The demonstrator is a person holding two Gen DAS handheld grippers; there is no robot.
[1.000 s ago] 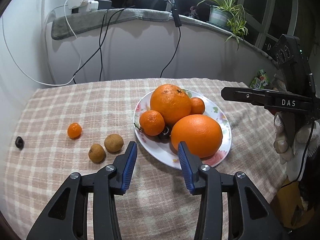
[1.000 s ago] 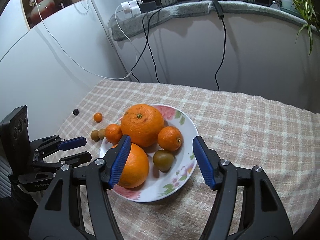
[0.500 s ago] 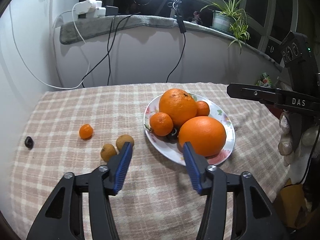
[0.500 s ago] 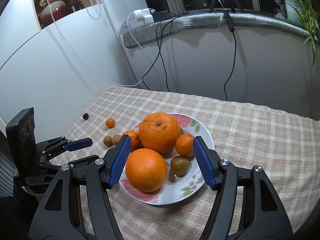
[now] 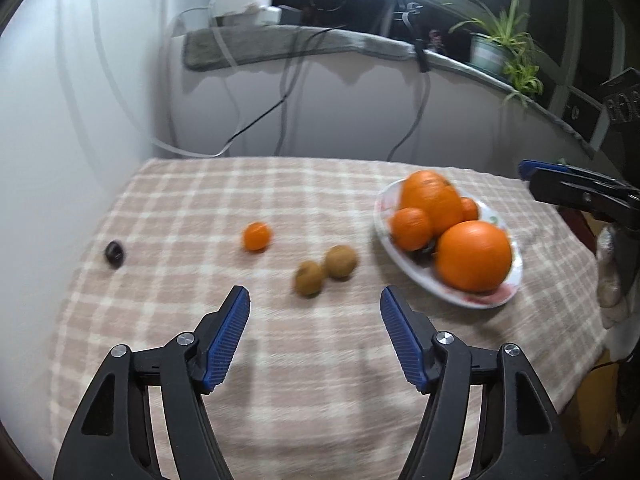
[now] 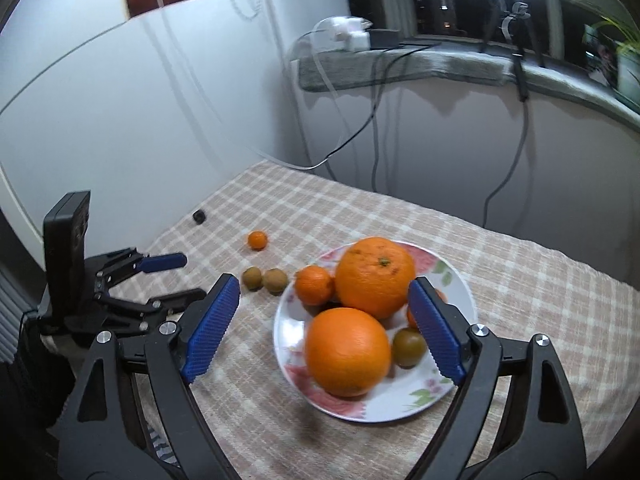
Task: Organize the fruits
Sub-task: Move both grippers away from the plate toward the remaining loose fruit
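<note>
Fruits sit partly on the plate (image 6: 460,292) and partly loose on the checked bench (image 5: 200,208): two big oranges (image 6: 347,351), two mandarins (image 6: 315,285) and a greenish fruit (image 6: 408,347) lie on the plate, while a small mandarin (image 5: 257,236) and two brown fruits (image 5: 324,269), touching each other, rest left of it. My left gripper (image 5: 315,304) hovers near the brown pair, jaws opening, nothing between them. My right gripper (image 6: 324,312) hangs over the plate, jaws opening, its pads clear of the oranges. A small black thing (image 5: 114,254) lies by the bench's left edge.
</note>
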